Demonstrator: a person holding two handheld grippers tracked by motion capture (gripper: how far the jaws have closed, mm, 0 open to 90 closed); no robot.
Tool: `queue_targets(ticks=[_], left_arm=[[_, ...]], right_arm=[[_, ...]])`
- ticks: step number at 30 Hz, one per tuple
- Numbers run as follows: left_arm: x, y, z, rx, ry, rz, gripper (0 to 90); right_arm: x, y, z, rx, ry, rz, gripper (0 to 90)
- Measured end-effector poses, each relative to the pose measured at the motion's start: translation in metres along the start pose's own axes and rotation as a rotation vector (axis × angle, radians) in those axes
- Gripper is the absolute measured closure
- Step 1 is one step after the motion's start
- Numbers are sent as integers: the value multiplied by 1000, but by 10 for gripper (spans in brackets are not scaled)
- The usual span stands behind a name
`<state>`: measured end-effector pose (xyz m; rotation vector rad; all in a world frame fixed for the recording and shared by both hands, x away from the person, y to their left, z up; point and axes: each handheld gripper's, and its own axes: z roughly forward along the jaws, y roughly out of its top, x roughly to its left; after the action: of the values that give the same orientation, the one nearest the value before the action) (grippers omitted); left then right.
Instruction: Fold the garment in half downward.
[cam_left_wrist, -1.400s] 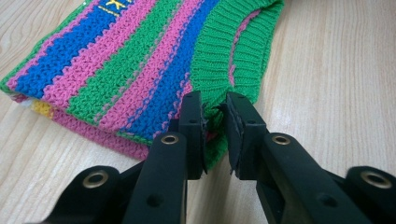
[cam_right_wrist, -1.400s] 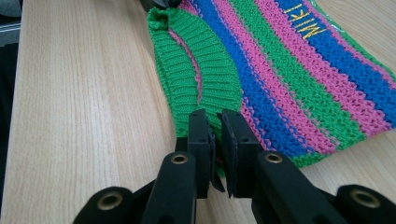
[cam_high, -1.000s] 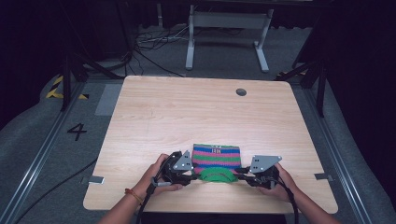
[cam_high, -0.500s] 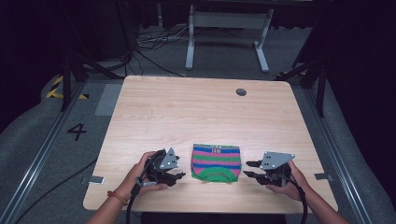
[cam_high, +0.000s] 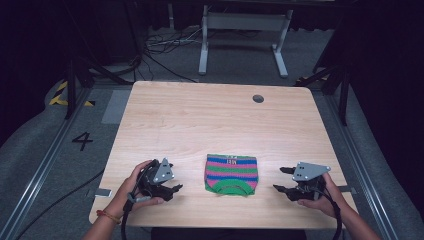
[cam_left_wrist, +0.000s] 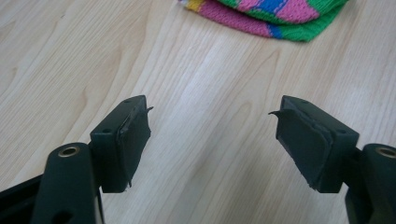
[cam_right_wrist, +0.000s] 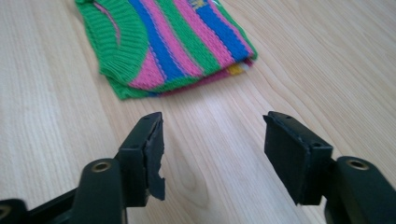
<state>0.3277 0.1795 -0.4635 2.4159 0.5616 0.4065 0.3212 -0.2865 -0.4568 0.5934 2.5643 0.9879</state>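
Where the wooden table (cam_high: 200, 120) shows bare, only a small dark round hole (cam_high: 258, 98) near the far edge. Nothing standing between the grippers and the folded striped sweater (cam_high: 231, 173), lying flat at the near middle. Left gripper (cam_high: 172, 190) just beside its left side, jaws spread wide, holding nothing. Right gripper (cam_high: 281, 180) near its right side, apart from it, jaws also wide and empty.

High view looks down on the whole table (cam_high: 215, 120); both gripper views sit low, close, sharing the striped knit (cam_high: 231, 174).
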Motion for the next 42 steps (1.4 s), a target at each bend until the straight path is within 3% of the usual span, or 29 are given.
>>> queue_targets(ticks=[11,15,21,32,37,42], left_arm=[[8,-29,-15,6,24,-54,236],[11,-39,-19,17,34,-74,229],[17,-56,-23,19,39,-117,221],[26,-82,-29,18,29,-192,204],[29,-93,-31,6,27,-239,196],[29,-106,-32,-37,15,-302,183]], right_arm=[[-3,-27,-7,57,-29,23,307],[-7,-40,-13,61,-39,58,284],[-13,-62,-24,73,-90,126,270],[-22,-96,-34,57,-133,255,230],[-23,-108,-40,30,-139,324,215],[-26,-118,-43,-6,-131,383,182]])
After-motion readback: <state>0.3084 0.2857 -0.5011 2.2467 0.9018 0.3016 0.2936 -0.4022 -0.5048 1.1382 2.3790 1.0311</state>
